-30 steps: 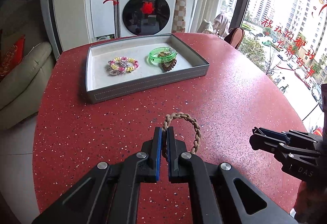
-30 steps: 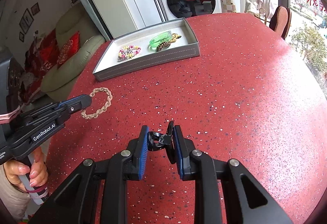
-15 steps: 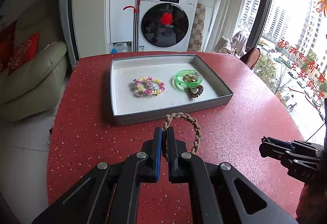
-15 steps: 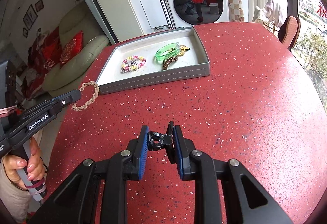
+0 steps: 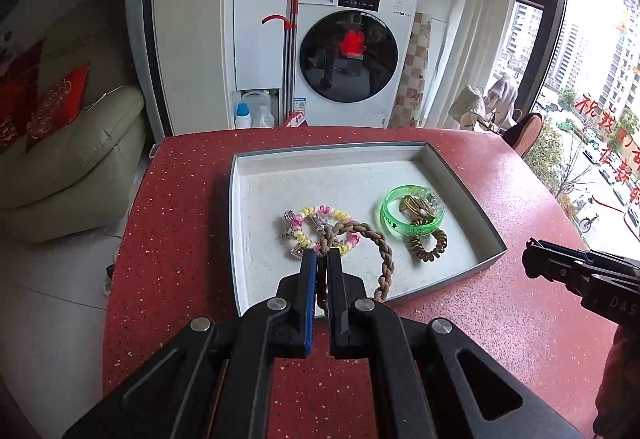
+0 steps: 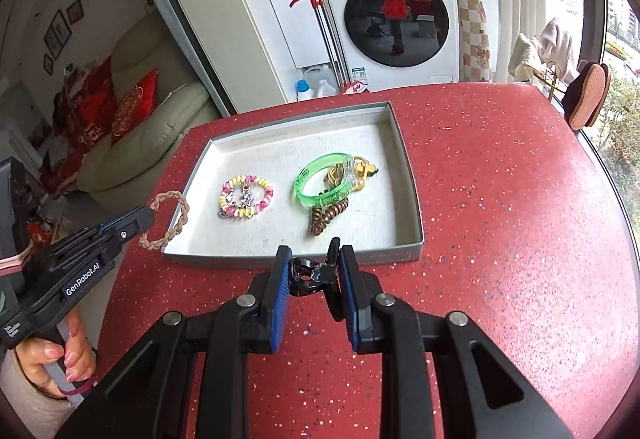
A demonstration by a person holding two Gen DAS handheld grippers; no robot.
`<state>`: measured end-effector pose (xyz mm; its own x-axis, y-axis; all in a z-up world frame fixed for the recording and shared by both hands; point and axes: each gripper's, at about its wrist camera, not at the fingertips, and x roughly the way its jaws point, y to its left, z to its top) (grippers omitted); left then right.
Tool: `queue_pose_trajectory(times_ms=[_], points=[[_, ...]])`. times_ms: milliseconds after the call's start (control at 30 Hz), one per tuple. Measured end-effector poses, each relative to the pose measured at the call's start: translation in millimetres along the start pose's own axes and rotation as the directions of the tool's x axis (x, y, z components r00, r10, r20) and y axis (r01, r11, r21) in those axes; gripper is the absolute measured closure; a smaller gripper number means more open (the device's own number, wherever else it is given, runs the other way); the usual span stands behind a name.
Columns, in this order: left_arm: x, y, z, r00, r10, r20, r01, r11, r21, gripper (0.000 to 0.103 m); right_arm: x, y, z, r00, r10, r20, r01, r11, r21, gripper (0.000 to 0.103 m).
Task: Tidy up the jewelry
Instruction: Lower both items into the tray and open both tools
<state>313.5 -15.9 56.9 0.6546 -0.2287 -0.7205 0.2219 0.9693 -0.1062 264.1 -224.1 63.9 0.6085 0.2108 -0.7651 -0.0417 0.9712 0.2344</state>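
Observation:
A grey tray (image 5: 484,235) (image 6: 412,195) lies on the red speckled table (image 5: 172,223). Inside it are a pink-and-yellow bead bracelet (image 5: 340,217) (image 6: 245,197), a green bangle (image 5: 390,217) (image 6: 320,177) around a gold piece (image 5: 416,205), and a brown coil hair tie (image 5: 430,247) (image 6: 326,217). My left gripper (image 5: 319,259) (image 6: 146,219) is shut on a braided tan rope bracelet (image 5: 384,247) (image 6: 176,219), held over the tray's near left part. My right gripper (image 6: 312,263) (image 5: 532,259) is shut on a small black clip (image 6: 310,273), just short of the tray's near wall.
Beyond the table stand a washing machine (image 5: 352,59), white cabinets and bottles (image 5: 242,115) on the floor. A pale sofa with red cushions (image 6: 132,111) is at the left. A window and a chair back (image 6: 588,95) are at the right. A person's hand (image 6: 52,359) grips the left handle.
Both grippers have moved forward towards the tray. The rope bracelet, earlier over bare table, now hangs over the tray's near left part. The right gripper with the clip has come up to the tray wall.

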Motion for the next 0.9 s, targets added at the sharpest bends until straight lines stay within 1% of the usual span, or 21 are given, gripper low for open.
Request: queue_pose_trajectory(times_ms=[167,267,367,567,767,900], points=[[26.4,11.1,21.1,0.999,0.033,-0.001,-0.033,0.998,-0.047,0.080,28.1,-10.9,23.9,1.000,-0.028,-0.012,0.028,1.000,0.007,0.077],[45.9,13.1,24.7,0.998,0.057,-0.017,-0.058,0.997,-0.052,0.080,44.6,-18.2,29.4,0.999,-0.032,-0.023,0.032,0.999,0.022,0.077],[67.3,9.7,18.5,0.995,0.083,-0.051,-0.085,0.996,-0.030,0.080,61.1,-22.3,29.6,0.998,-0.042,-0.042,0.043,0.999,0.018,0.077],[97.1,6.5,3.4,0.989,0.103,-0.106,-0.105,0.994,-0.011,0.080,91.0,-28.4,23.4,0.994,-0.077,-0.080,0.078,0.997,0.010,0.077],[107.4,1.1,-3.7,0.985,0.122,-0.121,-0.122,0.992,0.014,0.080,106.0,-34.7,14.9,0.991,-0.083,-0.105,0.086,0.996,0.027,0.077],[110.1,-2.2,-6.8,0.984,0.133,-0.120,-0.130,0.991,0.032,0.080,107.5,-36.9,11.1,0.990,-0.087,-0.107,0.090,0.996,0.027,0.077]])
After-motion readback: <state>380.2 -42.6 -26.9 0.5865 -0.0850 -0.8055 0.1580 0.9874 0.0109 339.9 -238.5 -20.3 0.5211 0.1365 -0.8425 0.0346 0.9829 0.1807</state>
